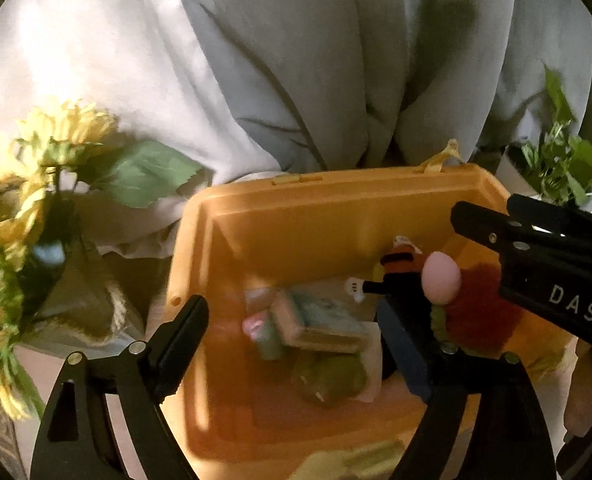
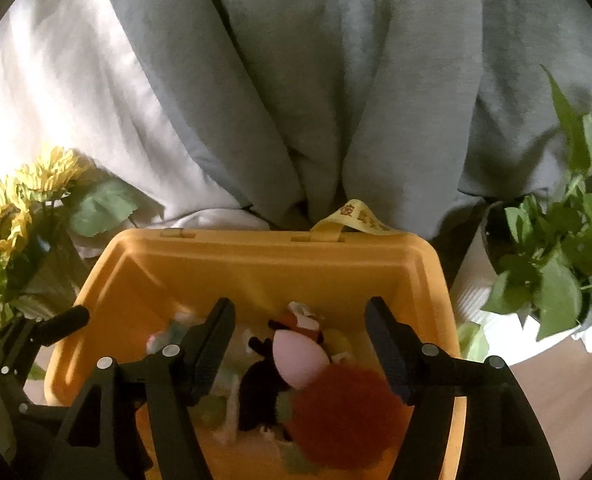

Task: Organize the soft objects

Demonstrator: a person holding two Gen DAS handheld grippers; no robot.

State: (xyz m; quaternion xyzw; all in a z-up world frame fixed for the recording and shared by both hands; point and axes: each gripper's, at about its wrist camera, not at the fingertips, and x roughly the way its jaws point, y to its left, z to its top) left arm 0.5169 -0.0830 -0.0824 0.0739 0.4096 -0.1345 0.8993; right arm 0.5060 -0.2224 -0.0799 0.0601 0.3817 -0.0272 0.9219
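An orange bin [image 1: 336, 184] [image 2: 255, 236] holds several soft things. Among them are a pink egg-shaped sponge [image 1: 440, 278] [image 2: 296, 356], a red fluffy ball [image 1: 480, 308] [image 2: 344, 412], a black plush [image 2: 259, 392], a tan sponge block [image 1: 320, 320] and a green lump [image 1: 328, 376]. My left gripper [image 1: 291, 308] hangs open over the bin's left half with nothing between its fingers. My right gripper [image 2: 300, 306] is open above the pink sponge and the red ball, and its pads touch neither. One left finger [image 2: 67, 318] shows at the bin's left edge.
Artificial sunflowers [image 1: 35, 140] [image 2: 27, 200] stand left of the bin. A potted green plant [image 2: 548, 264] [image 1: 556, 168] stands to its right on a wooden top [image 2: 556, 380]. Grey and white cloth [image 2: 296, 80] fills the background. A yellow ribbon tag [image 2: 360, 214] sticks up from the bin's far rim.
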